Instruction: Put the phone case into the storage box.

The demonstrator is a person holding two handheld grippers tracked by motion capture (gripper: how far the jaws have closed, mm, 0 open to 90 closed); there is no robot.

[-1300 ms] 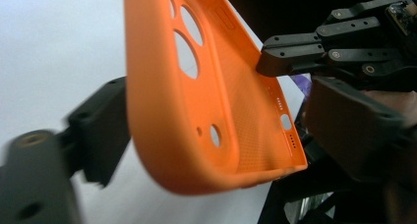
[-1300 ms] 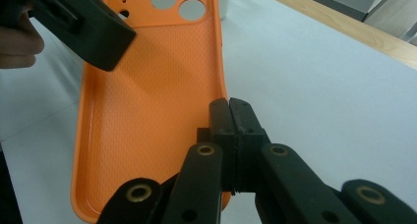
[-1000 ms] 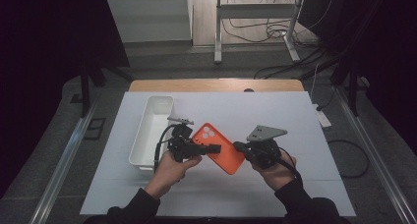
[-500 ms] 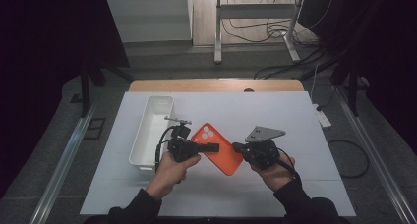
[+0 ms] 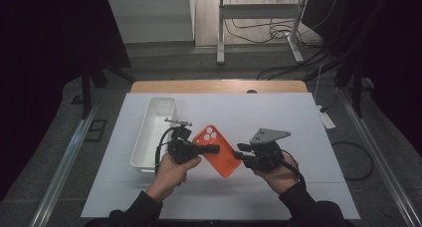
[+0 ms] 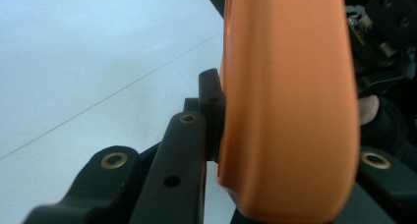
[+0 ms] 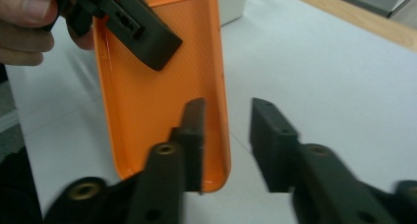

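An orange phone case [image 5: 217,151] is held tilted above the white table, camera cut-outs at its far end. My left gripper [image 5: 211,149] is shut on its left long edge; in the left gripper view one of the fingers [image 6: 210,103] presses against the case's outer side [image 6: 290,101]. My right gripper [image 5: 240,152] meets the case's near right end. In the right gripper view the right gripper [image 7: 228,111] is open and straddles the case's side wall [image 7: 223,86], one jaw inside the hollow, the other outside. The left gripper's jaw [image 7: 145,35] crosses the case's inner face there.
A white rectangular bin [image 5: 162,100] stands on the table left of my left hand, a small metal part [image 5: 178,121] beside its right wall. White table surface [image 5: 298,117] spreads right and behind; a wooden edge [image 5: 219,86] runs along the far side.
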